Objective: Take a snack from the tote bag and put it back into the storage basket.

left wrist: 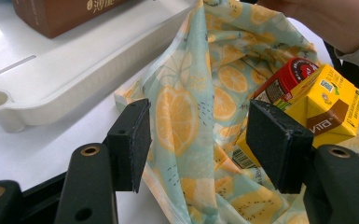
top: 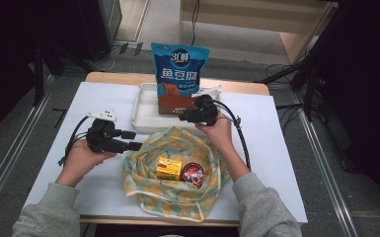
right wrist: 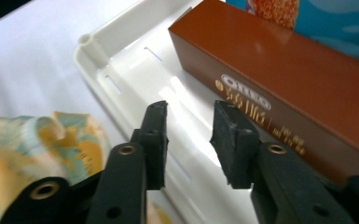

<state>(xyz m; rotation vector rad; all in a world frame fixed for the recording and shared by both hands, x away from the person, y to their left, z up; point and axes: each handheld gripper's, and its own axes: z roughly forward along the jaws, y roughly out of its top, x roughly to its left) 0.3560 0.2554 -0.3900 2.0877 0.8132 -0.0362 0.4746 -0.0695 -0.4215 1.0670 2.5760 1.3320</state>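
A lemon-print cloth bag (top: 172,195) lies open on the white table, with a yellow drink carton (top: 169,168) and a red can (top: 193,173) inside it. My left gripper (top: 137,146) is at the bag's left rim. Its jaws stand apart in the left gripper view (left wrist: 200,140), a fold of the cloth (left wrist: 186,107) rising between them without being pinched. Beyond the right jaw are the carton (left wrist: 331,107) and the can (left wrist: 291,77). My right gripper (top: 182,117) hovers over the white tray (top: 145,111) beside a brown biscuit box (top: 177,104). It is open (right wrist: 191,140), with nothing between its pads.
A blue snack bag (top: 180,69) stands upright at the tray's far side, behind the brown box (right wrist: 284,79). The tray (right wrist: 135,70) has slots in its floor and a peg at one corner. Cables trail from both grippers across the table.
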